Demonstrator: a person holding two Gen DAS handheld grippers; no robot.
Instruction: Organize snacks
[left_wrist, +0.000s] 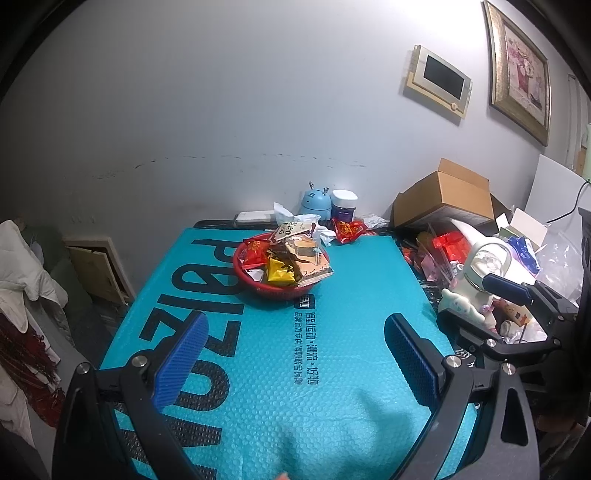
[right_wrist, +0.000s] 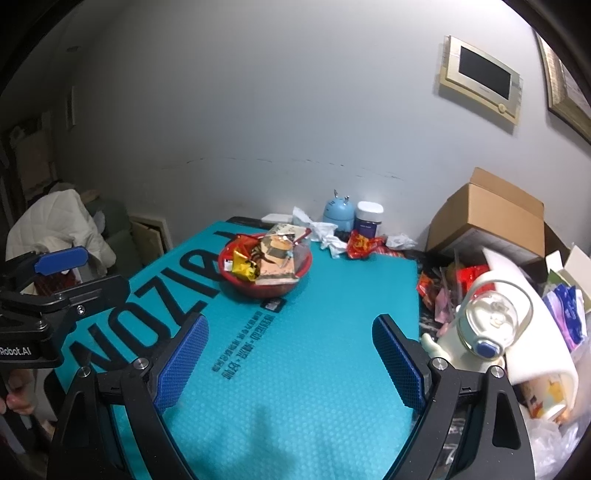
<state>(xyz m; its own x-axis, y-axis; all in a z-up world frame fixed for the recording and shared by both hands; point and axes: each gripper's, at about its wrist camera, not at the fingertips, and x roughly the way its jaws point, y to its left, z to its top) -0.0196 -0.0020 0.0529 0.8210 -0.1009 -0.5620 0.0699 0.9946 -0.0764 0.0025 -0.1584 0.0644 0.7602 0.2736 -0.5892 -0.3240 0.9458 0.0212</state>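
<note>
Crinkly foil snack packets (left_wrist: 286, 258) heap in the far red basket (left_wrist: 240, 260): light, slippery, best pinched by an edge; both tools (left_wrist: 295, 354) (right_wrist: 290, 356) hang released.

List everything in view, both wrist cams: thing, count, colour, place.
basket: 1, red, far middle of the mat, heaped with snack packets
mat: 1, teal bubble-textured with black lettering, covering the table
loose snack packet: 1, red, off the mat's far edge, behind the basket to its right
deer-eared gadget: 1, light blue, against the wall
jar: 1, dark with white lid, right of the gadget
cardboard box: 1, brown, far right
bottle: 1, cream with clear lid, in the right-side clutter
wall panel: 1, cream frame with dark screen, on the wall
left gripper: blue pads, open, nothing between, over the near mat
right gripper: blue pads, open, nothing between, over the near mat
</note>
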